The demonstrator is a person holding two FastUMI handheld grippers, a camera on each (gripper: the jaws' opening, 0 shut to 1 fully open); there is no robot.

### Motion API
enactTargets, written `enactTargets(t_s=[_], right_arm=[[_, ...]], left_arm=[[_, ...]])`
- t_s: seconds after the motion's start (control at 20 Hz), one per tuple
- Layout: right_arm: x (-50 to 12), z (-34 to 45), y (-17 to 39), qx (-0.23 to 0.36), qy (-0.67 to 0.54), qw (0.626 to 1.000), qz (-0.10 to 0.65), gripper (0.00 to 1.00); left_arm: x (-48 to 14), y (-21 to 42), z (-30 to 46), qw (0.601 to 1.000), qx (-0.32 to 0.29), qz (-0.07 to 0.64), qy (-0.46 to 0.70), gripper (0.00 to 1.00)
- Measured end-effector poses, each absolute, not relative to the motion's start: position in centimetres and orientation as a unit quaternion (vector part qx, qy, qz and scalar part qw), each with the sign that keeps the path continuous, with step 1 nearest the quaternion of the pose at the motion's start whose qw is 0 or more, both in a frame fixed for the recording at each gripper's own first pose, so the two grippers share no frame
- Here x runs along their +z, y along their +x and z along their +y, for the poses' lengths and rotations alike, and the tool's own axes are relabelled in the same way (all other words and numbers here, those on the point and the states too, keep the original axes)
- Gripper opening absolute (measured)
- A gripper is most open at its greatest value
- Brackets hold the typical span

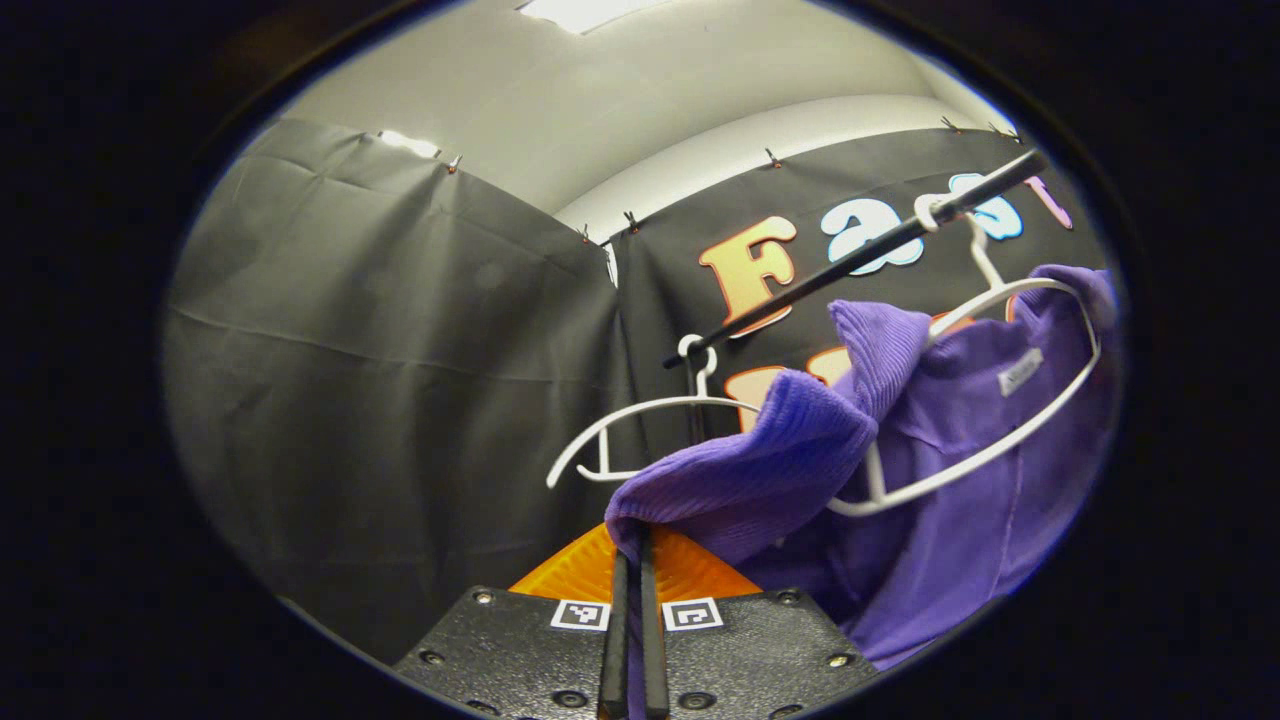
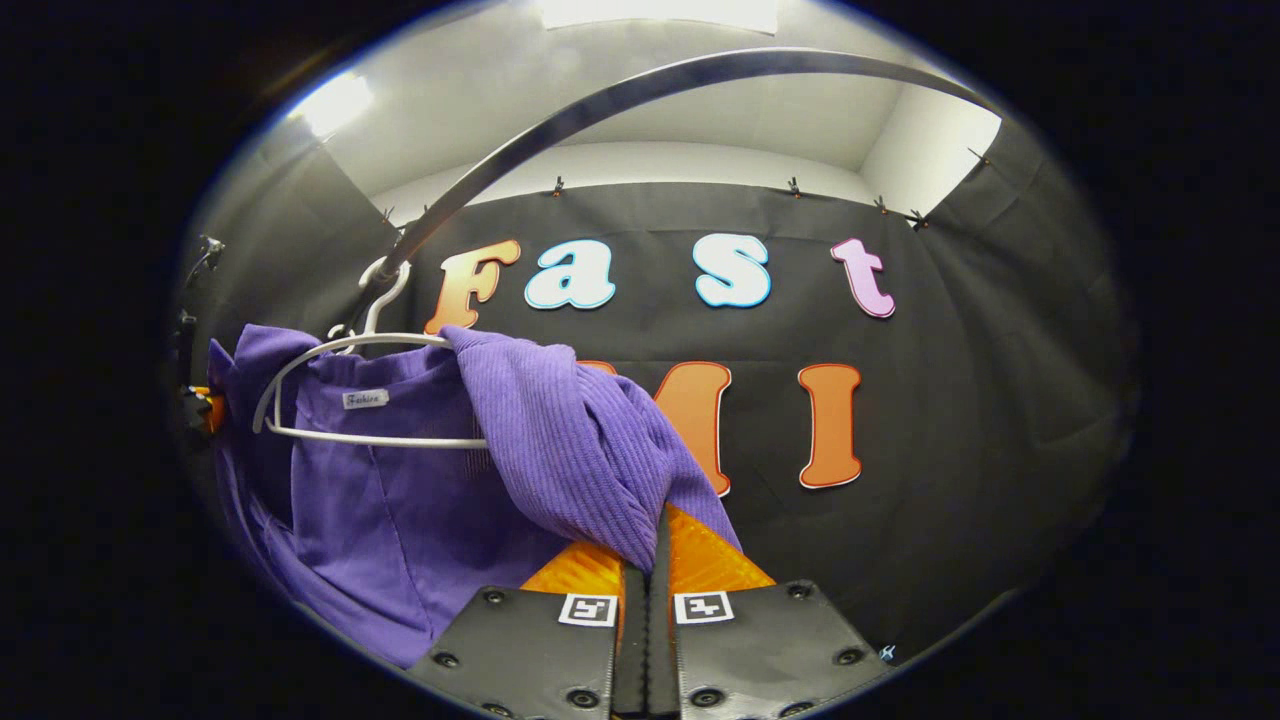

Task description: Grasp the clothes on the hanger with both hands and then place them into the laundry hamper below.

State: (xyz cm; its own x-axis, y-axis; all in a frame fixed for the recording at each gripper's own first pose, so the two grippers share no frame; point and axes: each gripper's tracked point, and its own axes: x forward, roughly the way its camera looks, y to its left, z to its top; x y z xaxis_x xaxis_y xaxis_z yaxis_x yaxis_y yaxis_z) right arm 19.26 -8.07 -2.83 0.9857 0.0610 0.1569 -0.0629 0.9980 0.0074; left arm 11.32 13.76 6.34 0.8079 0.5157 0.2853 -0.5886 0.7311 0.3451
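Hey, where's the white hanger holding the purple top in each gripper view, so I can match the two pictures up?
Left gripper view: the hanger sits right of centre, hooked on the black rail, with the purple top draped over it.
Right gripper view: the hanger sits left of centre, hooked on the rail arching overhead.
Shared landmark: the white neck label inside the top's collar.
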Motion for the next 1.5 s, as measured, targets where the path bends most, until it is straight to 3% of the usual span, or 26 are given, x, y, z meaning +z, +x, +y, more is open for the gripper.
enactTargets(t_s=[0.15, 0.25, 0.3, 0.35, 0.45, 0.9, 1.0, 1.05, 1.1, 1.35, 1.4, 1.5], right_arm=[[-2.2, -8.3, 19.3, 0.021, 0.015, 0.996, -0.085, 0.08], [-2.0, -8.2, 19.7, 0.015, 0.02, 0.996, -0.085, 0.08], [-2.0, -8.3, 20.1, 0.01, 0.02, 0.996, -0.084, 0.03], [-2.0, -8.6, 20.1, 0.003, 0.019, 0.996, -0.083, 0.08], [-2.3, -9.5, 20.2, -0.017, 0.018, 0.997, -0.076, 0.08], [-0.6, -12.0, 23.4, -0.063, -0.011, 0.995, -0.079, 0.08], [-1.2, -12.4, 24.4, -0.078, -0.033, 0.994, -0.067, 0.08], [-1.8, -12.4, 25.0, -0.082, -0.036, 0.994, -0.058, 0.03], [-2.7, -12.2, 25.4, -0.083, -0.033, 0.995, -0.047, 0.08], [-6.7, -12.7, 28.1, -0.091, 0.001, 0.996, 0.006, 0.08], [-7.3, -13.8, 28.7, -0.101, -0.001, 0.995, 0.016, 0.03], [-8.8, -15.7, 28.9, -0.12, 0.013, 0.992, 0.042, 0.08]], left_arm=[[7.3, 12.8, 16.2, 0.926, 0.303, -0.087, 0.21, 0.06], [5.2, 14.1, 18.1, 0.928, 0.306, -0.054, 0.206, 0.06], [3.4, 14.8, 18.6, 0.933, 0.301, -0.034, 0.194, 0.06], [1.5, 15.4, 18.8, 0.94, 0.293, -0.015, 0.175, 0.06], [-2.0, 16.2, 18.9, 0.95, 0.276, 0.016, 0.149, 0.06], [-10.4, 17.3, 15.8, 0.963, 0.199, 0.086, 0.158, 0.06], [-11.9, 17.2, 14.9, 0.963, 0.186, 0.098, 0.168, 0.06], [-12.6, 17.2, 14.7, 0.963, 0.18, 0.105, 0.171, 0.06], [-13.4, 17.6, 14.6, 0.964, 0.172, 0.112, 0.171, 0.06], [-16.4, 17.1, 13.6, 0.965, 0.16, 0.137, 0.157, 0.06], [-17.0, 17.0, 13.6, 0.965, 0.16, 0.139, 0.152, 0.07], [-18.1, 16.9, 13.5, 0.966, 0.157, 0.151, 0.138, 0.06]])
